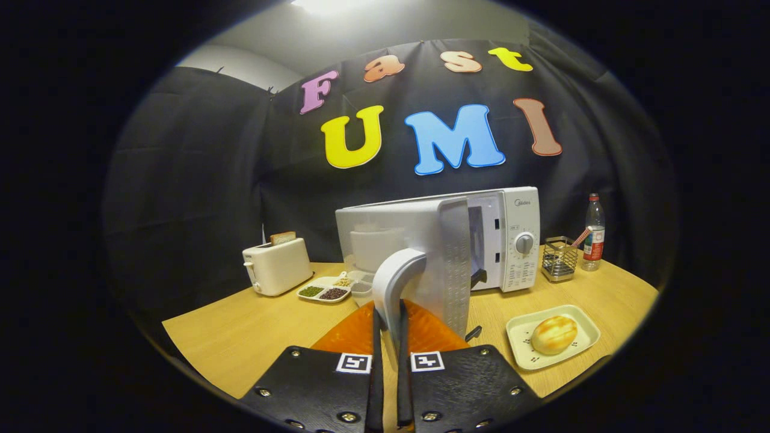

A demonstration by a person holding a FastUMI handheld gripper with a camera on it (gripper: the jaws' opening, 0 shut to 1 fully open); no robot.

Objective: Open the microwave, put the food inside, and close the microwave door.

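While the microwave [508, 237] stands at the far side of the table [240, 337] with its door [415, 252] swung open, the gripper [389, 325] is clamped on the door handle [394, 282]. The bun [554, 334] rests on a plate [523, 355] near right of the fingers.
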